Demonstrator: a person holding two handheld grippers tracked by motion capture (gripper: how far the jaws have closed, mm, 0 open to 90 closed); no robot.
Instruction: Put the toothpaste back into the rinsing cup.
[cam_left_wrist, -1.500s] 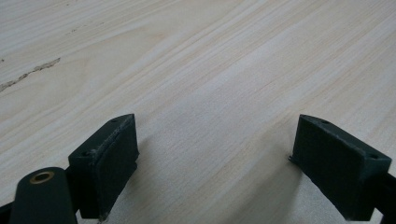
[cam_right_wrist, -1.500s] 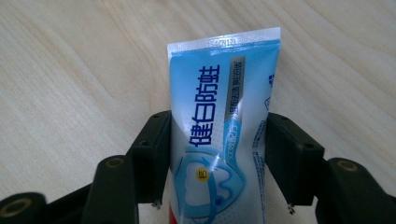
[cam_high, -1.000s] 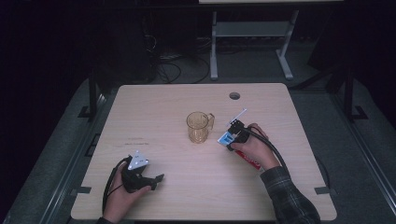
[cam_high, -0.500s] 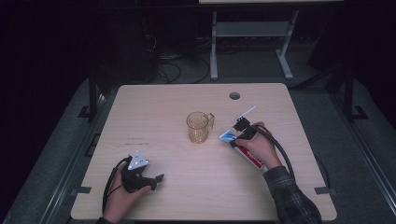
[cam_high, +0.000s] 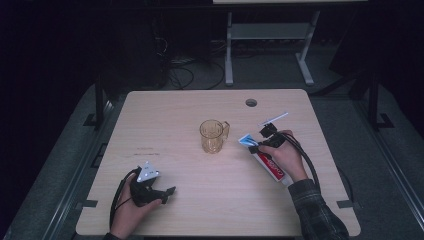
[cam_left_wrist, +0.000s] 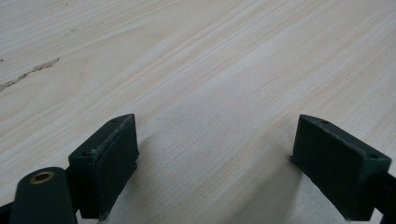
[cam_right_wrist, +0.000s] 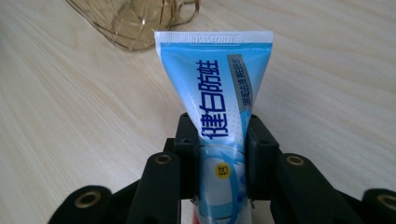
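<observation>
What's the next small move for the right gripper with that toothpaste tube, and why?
Probably lift a bit more and carry the toothpaste tube toward the amber cup. The right gripper, whose jaws have just been closing, is clamped on the tube's sides with the crimped end pointing at the cup, which stands upright close ahead. The left gripper rests open on the table, out of the way.

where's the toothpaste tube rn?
High view: right of table centre, clamped in the right gripper, just right of the amber mug. The toothpaste tube points its crimped end at the mug.
</observation>
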